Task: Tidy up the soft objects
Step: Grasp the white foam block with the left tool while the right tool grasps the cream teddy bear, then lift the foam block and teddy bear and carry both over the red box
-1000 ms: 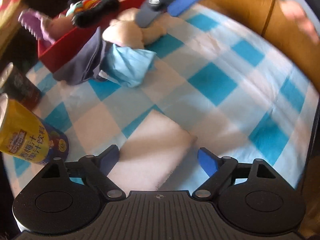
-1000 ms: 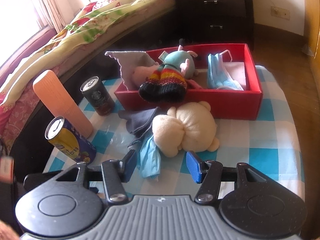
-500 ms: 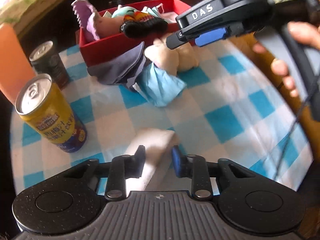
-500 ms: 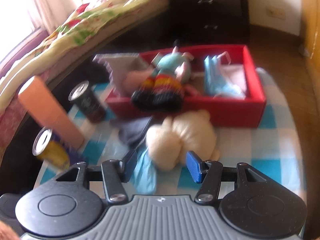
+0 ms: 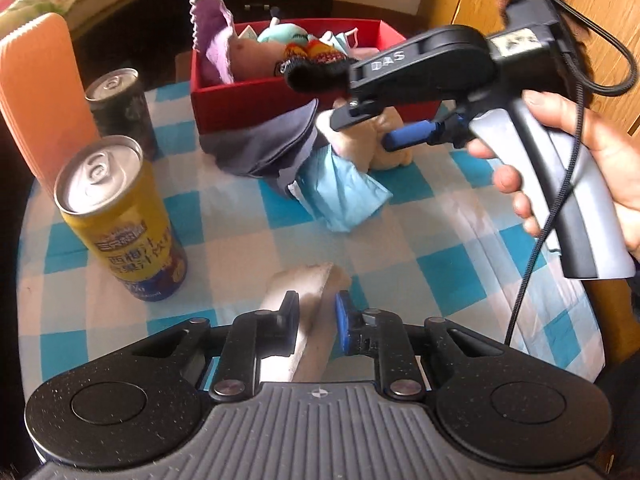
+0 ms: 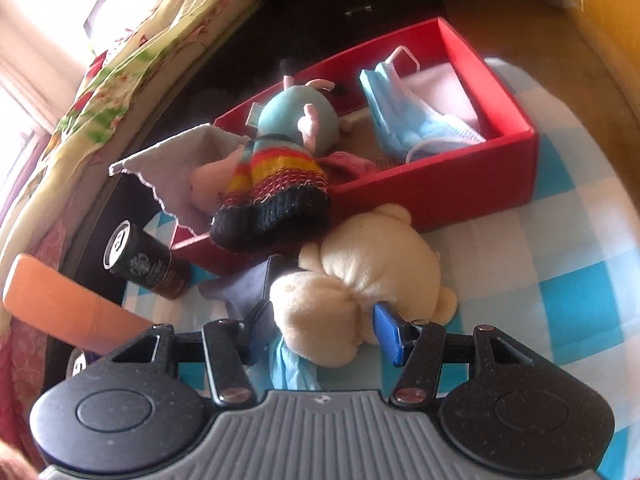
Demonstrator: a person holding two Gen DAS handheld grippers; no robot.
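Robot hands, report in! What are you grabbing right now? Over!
Left gripper just closed on white cloth. Right gripper opening around cream teddy, not squeezing. Red box crowded, knit hat overhanging.

The left gripper [image 5: 316, 316] points steeply down, its jaws just drawn in so both pads press a folded white cloth [image 5: 304, 292]. The right gripper [image 6: 320, 326] angles down with jaws just widened, straddling a cream plush bear [image 6: 360, 276], apparently without squeezing. A bare hand [image 5: 580, 176] wraps its grey handle.
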